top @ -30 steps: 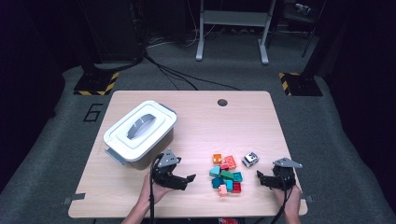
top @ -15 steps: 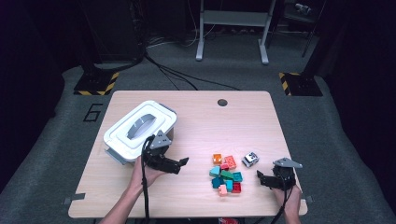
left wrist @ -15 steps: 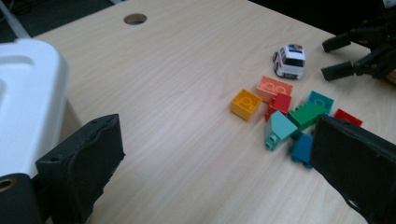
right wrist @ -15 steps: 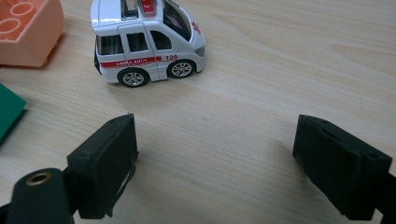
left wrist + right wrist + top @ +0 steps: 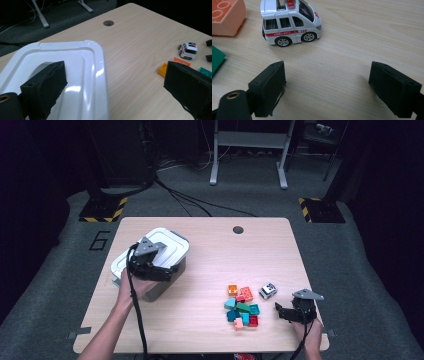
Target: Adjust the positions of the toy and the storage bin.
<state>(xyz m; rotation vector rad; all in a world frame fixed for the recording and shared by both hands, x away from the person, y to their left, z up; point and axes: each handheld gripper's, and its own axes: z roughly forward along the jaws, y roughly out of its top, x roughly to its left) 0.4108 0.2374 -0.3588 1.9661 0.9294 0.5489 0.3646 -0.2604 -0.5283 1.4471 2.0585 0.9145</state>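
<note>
Two grippers are over the table [image 5: 210, 245] in the high view. The left gripper [image 5: 172, 271] is now above the white box [image 5: 170, 242], at about 9 o'clock from the table centre; a second ago it was lower and nearer the bricks [image 5: 242, 307], so it has risen and gone toward 10 o'clock. Its jaws have just been opening and nothing is between them. The right gripper [image 5: 278, 311] rests at 4 o'clock, in the same place as before, just beside the bricks and the toy car [image 5: 268, 290].

In the left gripper view, the jaws stand wide apart and empty. One jaw hangs over the white lid [image 5: 82, 65], the other over bare wood. The car [image 5: 188, 50] and an orange brick [image 5: 163, 69] lie far off at 3 o'clock.

In the right gripper view, the jaws are also released, with only bare wood between them. The car [image 5: 289, 21] stands at 11 o'clock, a little apart from the jaws, and a peach brick [image 5: 225, 16] lies at 10 o'clock.

My judgement: the left gripper now goes for the lid, probably to open the box, so that the toys can go inside. The lid is still on the box. The right gripper waits close to the car.
</note>
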